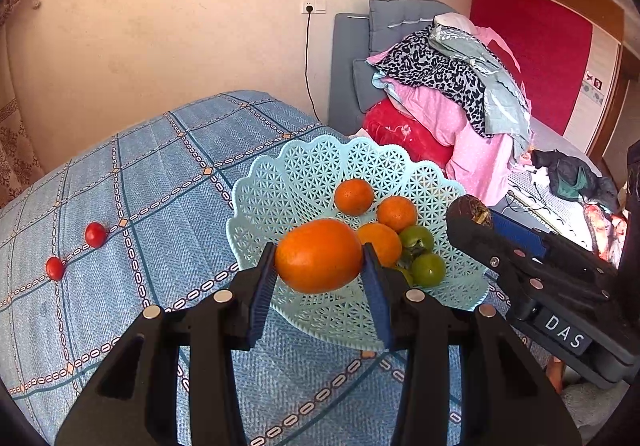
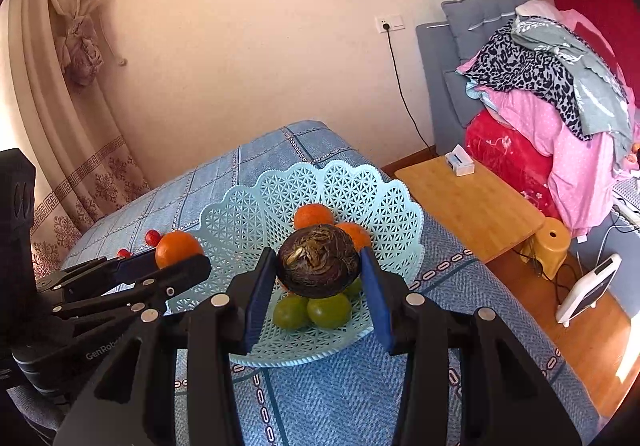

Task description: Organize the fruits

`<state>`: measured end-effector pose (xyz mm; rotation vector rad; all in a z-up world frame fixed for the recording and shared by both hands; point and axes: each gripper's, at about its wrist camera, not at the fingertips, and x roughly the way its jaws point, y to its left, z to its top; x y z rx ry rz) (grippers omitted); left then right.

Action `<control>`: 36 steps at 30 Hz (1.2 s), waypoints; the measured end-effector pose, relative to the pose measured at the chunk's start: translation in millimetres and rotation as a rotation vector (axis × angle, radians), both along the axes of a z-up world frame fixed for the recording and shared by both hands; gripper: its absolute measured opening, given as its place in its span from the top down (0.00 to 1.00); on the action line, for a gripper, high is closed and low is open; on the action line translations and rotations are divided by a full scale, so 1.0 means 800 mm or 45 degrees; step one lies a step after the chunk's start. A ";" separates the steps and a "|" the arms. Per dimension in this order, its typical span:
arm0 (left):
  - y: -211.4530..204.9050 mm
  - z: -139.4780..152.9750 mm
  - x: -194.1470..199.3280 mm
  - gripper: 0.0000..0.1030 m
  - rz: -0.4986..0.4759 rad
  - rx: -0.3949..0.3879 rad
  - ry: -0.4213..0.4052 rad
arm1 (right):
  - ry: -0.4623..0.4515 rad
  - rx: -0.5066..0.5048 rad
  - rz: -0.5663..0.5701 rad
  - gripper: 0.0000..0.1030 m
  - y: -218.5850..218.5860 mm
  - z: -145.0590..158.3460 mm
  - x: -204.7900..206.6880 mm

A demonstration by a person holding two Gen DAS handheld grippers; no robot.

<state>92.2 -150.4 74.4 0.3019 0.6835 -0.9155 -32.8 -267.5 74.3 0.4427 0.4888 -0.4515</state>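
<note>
Currently, left to right across the frames:

Far left: two small red cherry tomatoes lie loose on the blue checked tablecloth at the left edge of the left wrist view, well apart from the basket; they are not yet gathered.

Left gripper: at centre-bottom of its own view, jaws narrowed onto a large smooth orange, held clear above the near rim of the basket.

Basket: a pale blue openwork plastic basket with a scalloped rim sits on the table at frame centre. Inside are three small orange tangerines and round green fruits.

Right gripper: at centre of the right wrist view, jaws clamped on a dark brown, rough-skinned round fruit with a dry fibrous top, above the green fruits.

Step, as I judge it: both held fruits look ready to be set into the basket.

Risks: both grippers crowd the same spot, so they could knock together. A fruit let go from this height could roll off the pile or out over the low rim. The light basket could slide or tip if a jaw pushes its edge.
</note>
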 end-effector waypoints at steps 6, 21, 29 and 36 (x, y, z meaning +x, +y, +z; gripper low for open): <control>-0.002 -0.008 -0.002 0.58 -0.036 0.003 0.007 | 0.006 0.007 -0.012 0.58 -0.002 -0.002 -0.001; 0.023 0.008 0.007 0.43 -0.005 -0.070 0.000 | 0.017 -0.005 -0.010 0.58 0.005 0.001 0.002; 0.037 0.018 0.018 0.30 0.056 -0.094 -0.011 | 0.030 -0.011 -0.012 0.57 0.008 0.000 0.006; 0.042 0.019 0.025 0.19 0.089 -0.101 -0.002 | 0.015 -0.005 -0.053 0.46 0.007 0.004 0.005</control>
